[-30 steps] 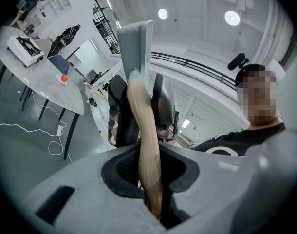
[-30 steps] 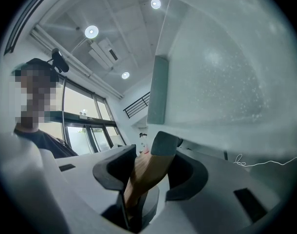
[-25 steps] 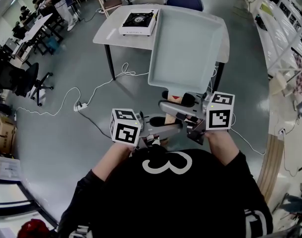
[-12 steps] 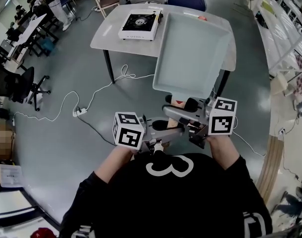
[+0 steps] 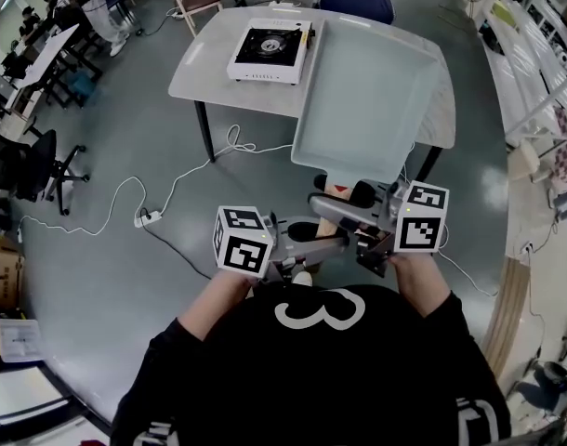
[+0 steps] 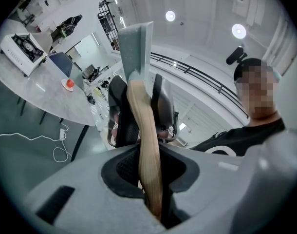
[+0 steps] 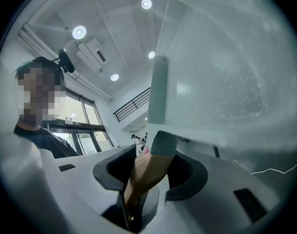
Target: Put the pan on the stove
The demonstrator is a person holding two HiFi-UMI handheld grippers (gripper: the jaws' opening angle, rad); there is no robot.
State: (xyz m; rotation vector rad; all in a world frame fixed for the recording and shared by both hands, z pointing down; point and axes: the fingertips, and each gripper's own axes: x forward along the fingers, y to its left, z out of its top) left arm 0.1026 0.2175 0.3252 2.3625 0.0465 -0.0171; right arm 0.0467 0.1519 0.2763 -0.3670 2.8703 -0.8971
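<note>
Pan (image 5: pixel 367 91) first: we hold it open side up in the air ahead of us, between ourselves and the table (image 5: pixel 214 77). It is not yet set on anything. The stove (image 5: pixel 270 49) sits toward the table's far left corner, well apart from the pan.

We carry the pan by its wooden handle (image 5: pixel 333 196) alone. The left gripper (image 6: pixel 148 172) is closed narrow on the handle's near end. The right gripper (image 7: pixel 147 173) is clamped wider on the thicker part, just behind the grey collar (image 7: pixel 163 143) where handle meets pan.

With so much pan reaching out beyond the grip, we judge sagging or twisting to be the risk, so we want both grips firm and both wrists level. To finish well, we carry the pan forward and leftward and clear the stove's raised edge. Then we centre it over the burner (image 5: pixel 265 42) and lower it flat before either jaw loosens.
</note>
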